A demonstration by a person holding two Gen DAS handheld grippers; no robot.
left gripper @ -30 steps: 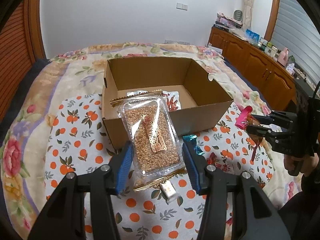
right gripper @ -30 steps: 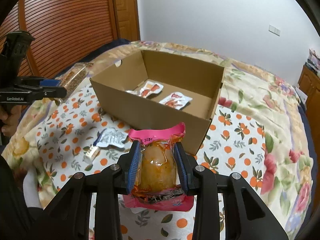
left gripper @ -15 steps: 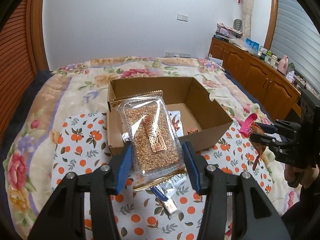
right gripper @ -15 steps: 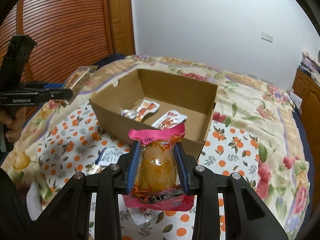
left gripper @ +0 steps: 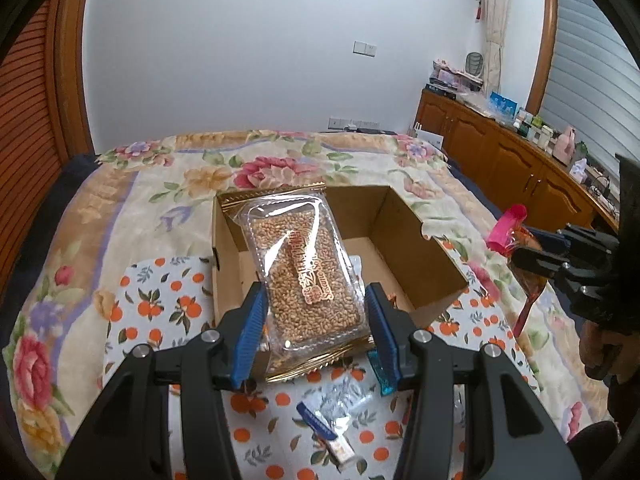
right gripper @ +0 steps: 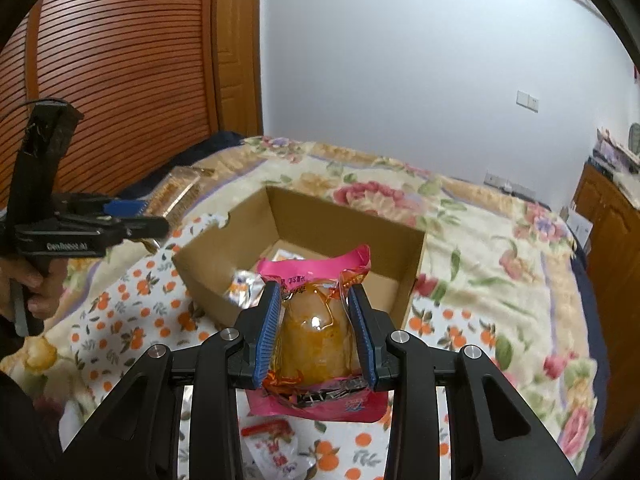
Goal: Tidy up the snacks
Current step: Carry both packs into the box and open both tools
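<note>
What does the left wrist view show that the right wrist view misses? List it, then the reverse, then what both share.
Left wrist only: a blue-and-silver packet lying loose on the orange-print cloth.
Right wrist only: a red-and-white packet on the cloth.
Both: the cardboard box, the left gripper clamping the grain-bar pack, and the right gripper clamping the pink pouch.

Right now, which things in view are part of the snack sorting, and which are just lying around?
Part of the job:
- cardboard box
- grain bar pack in left tongs
- pink pouch in right tongs
- loose packets on orange-print cloth

Lying about:
- floral bedspread
- wooden cabinet
- wall switch
</note>
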